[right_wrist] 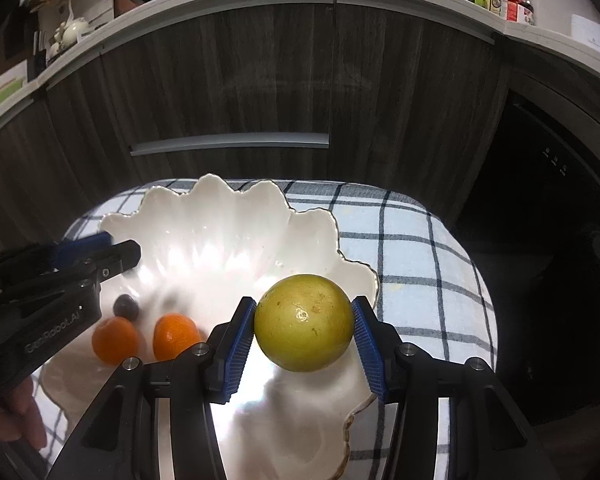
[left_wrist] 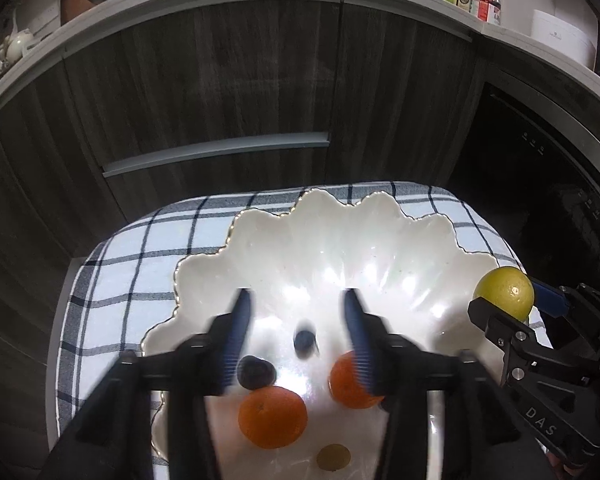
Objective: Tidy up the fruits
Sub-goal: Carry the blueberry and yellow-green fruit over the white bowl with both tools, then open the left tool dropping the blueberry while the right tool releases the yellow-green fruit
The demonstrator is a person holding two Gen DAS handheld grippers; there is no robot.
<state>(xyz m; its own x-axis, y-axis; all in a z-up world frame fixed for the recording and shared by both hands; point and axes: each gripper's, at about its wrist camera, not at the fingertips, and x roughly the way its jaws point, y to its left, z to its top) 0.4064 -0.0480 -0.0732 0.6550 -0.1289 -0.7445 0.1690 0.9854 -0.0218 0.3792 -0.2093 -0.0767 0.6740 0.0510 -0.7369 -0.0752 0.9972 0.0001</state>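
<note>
My jaws: left gripper [left_wrist: 298,312] apart, empty | right gripper [right_wrist: 304,326] clamped on yellow-green citrus [right_wrist: 303,322] | risk: citrus dropped, rolling off scalloped white bowl [right_wrist: 356,276] rim, knocking mandarins [right_wrist: 176,336].

The far half of the white scalloped dish [left_wrist: 340,240] is bare, so there is open room in the upper middle of the left wrist view. Its near part is crowded: two oranges [left_wrist: 272,416] [left_wrist: 350,376], two dark small fruits [left_wrist: 256,372] [left_wrist: 304,340] and a brownish round piece [left_wrist: 333,457] lie close together. The left hand-held gripper [left_wrist: 298,320] hangs over them with jaws apart, nothing between them. The right hand-held gripper [right_wrist: 304,328], clamping a yellow-green fruit [right_wrist: 303,322], fills the dish's right edge. The checked cloth [right_wrist: 412,248] on the worktop at right lies free. Dark cabinet fronts [left_wrist: 220,80] close off the far side.
</note>
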